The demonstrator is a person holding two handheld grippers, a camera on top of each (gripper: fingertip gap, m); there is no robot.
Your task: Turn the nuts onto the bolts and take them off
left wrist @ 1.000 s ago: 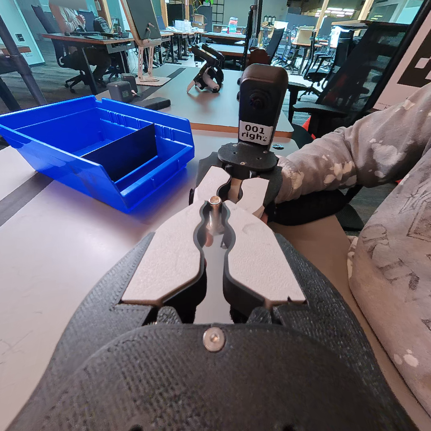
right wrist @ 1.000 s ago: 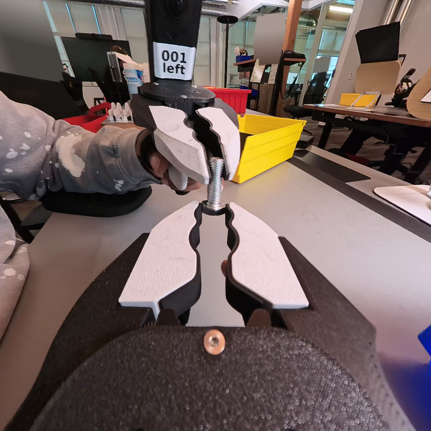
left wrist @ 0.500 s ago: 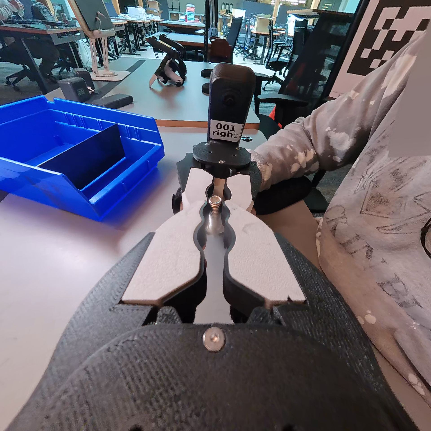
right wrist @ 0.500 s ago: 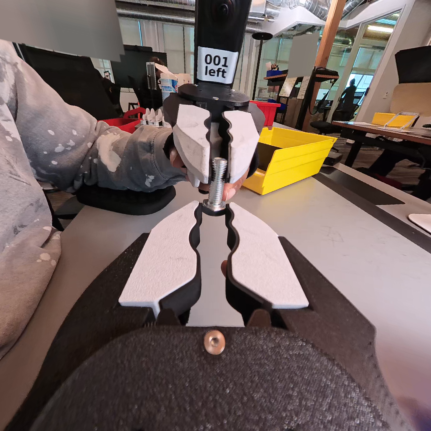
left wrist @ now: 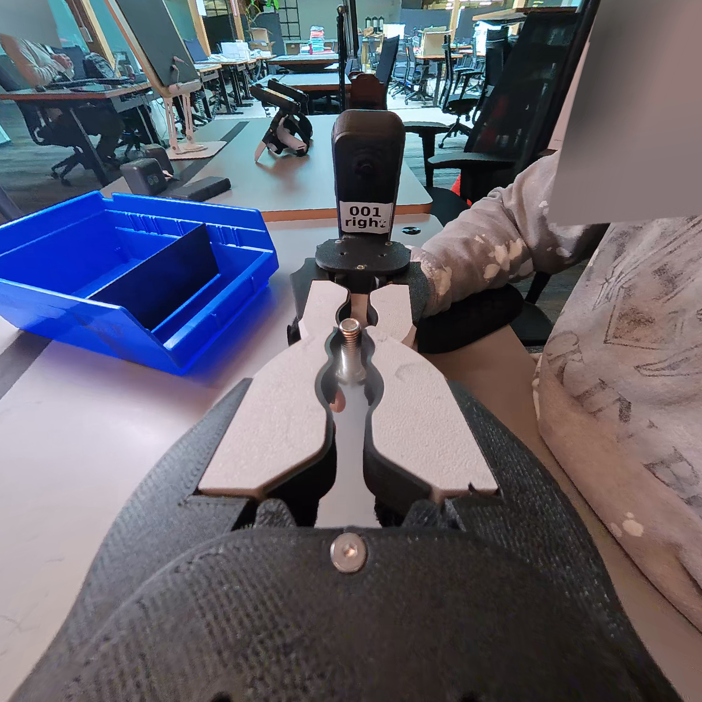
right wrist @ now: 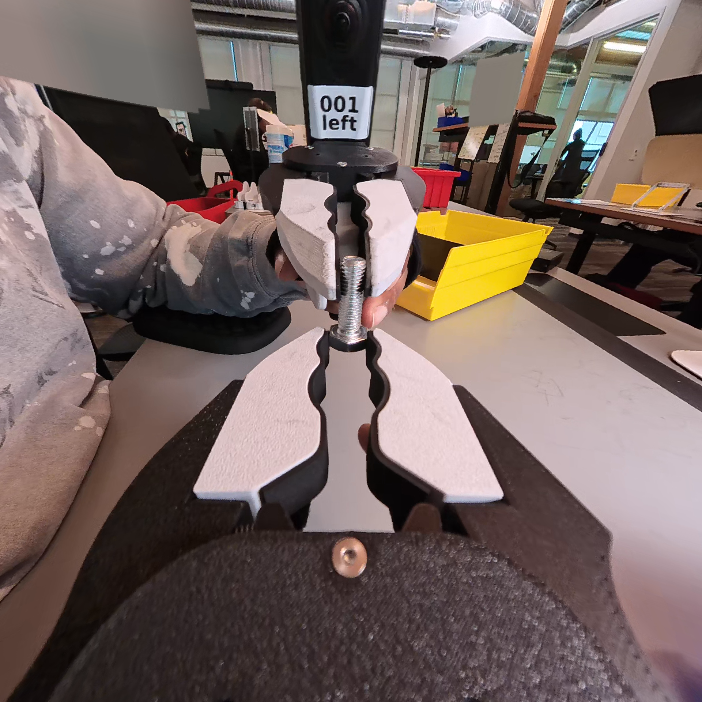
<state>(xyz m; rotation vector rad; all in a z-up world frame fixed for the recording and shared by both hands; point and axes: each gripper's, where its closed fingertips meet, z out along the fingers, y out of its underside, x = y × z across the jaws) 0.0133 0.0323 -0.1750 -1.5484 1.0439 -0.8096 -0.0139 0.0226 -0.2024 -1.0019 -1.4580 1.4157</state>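
Grey table (left wrist: 76,437) under us, blue bin (left wrist: 125,266) left, yellow bin (right wrist: 471,258) opposite. Our left gripper (left wrist: 350,357) clamps bolt (left wrist: 349,353) above table. Our right gripper (right wrist: 347,340) pinches nut (right wrist: 347,336) on its thread.

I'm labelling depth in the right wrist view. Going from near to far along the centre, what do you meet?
Right gripper → nut between its fingertips → bolt rising from the nut → left gripper clamped on the bolt → yellow bin behind.
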